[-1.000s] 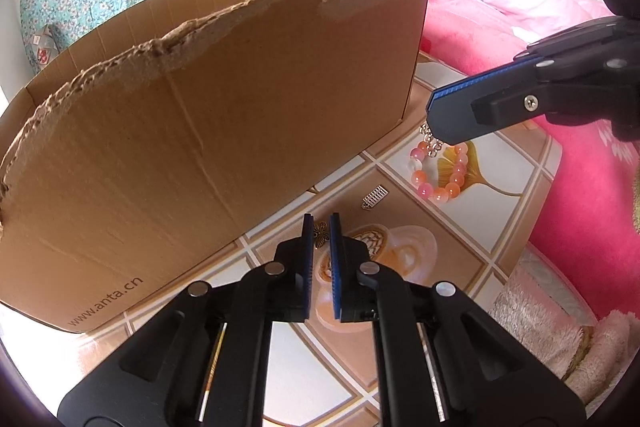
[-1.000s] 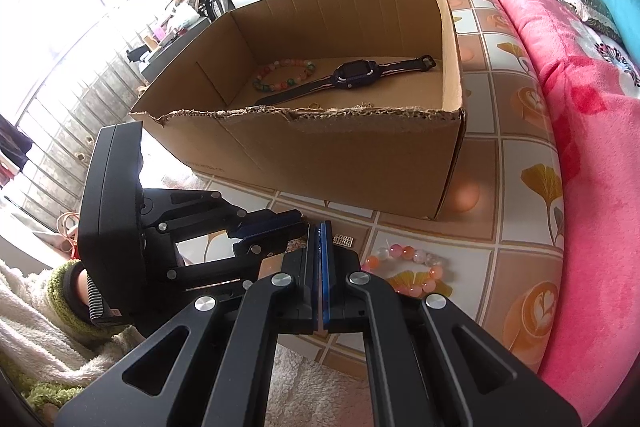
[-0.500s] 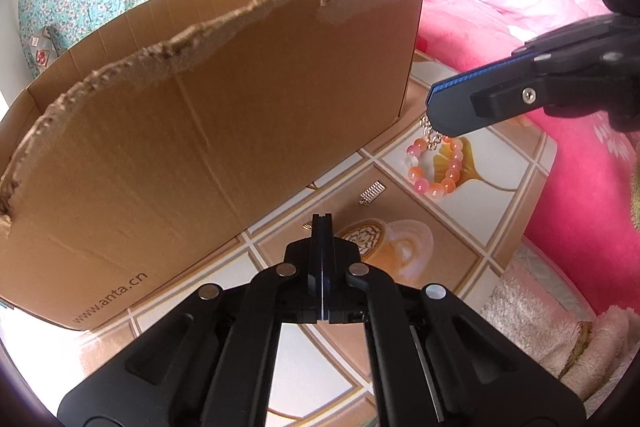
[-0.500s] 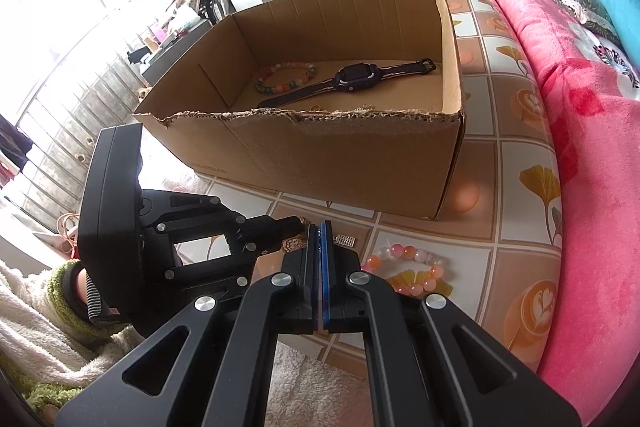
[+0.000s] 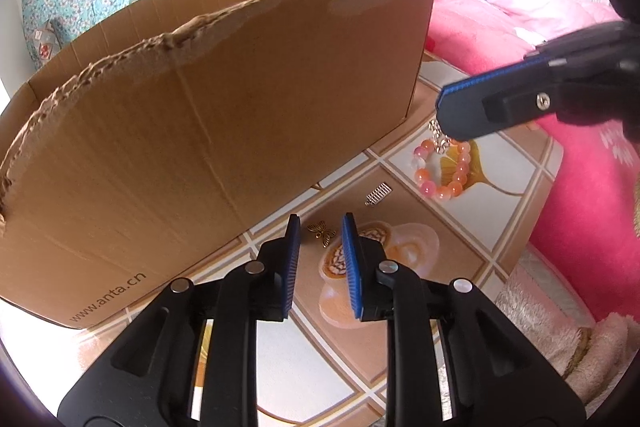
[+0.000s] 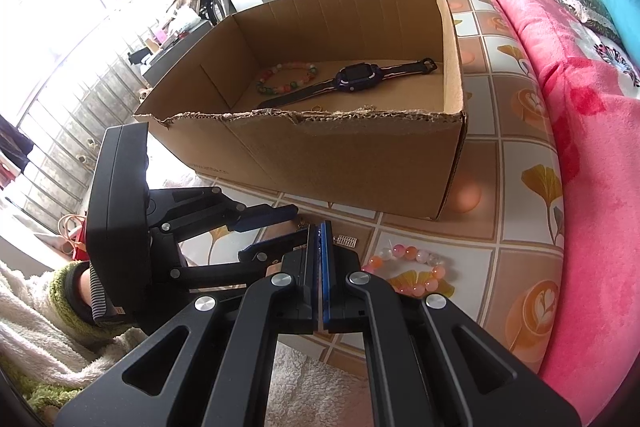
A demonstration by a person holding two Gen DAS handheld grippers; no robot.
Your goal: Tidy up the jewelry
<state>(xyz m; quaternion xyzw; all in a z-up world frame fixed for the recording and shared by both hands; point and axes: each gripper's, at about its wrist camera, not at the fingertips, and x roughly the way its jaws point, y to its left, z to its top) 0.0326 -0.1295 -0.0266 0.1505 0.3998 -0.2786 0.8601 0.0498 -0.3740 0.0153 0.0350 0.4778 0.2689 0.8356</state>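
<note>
A small gold butterfly charm (image 5: 322, 233) lies on the tiled floor between the blue pads of my left gripper (image 5: 320, 223). Its jaws are opening and the pads do not touch the charm. Just beyond lie a small silver ribbed charm (image 5: 379, 193) and a pink-orange bead bracelet (image 5: 455, 185). My right gripper (image 6: 323, 225) is shut with nothing between its fingers, hovering above the floor close to the bracelet (image 6: 412, 253). The open cardboard box (image 6: 352, 155) holds a dark watch (image 6: 356, 77) and a green-pink bead bracelet (image 6: 286, 79).
The box's torn front wall (image 5: 200, 131) stands just left of my left gripper. A pink blanket (image 6: 580, 147) runs along the right side. A fluffy rug (image 5: 560, 339) lies at the near right. A person's green-cuffed sleeve (image 6: 72, 291) holds the left gripper (image 6: 298, 225).
My left gripper's jaws closed fully half a second ago and have parted again, wider than before, with the butterfly charm showing between them on the floor. My right gripper has stayed shut and still.
</note>
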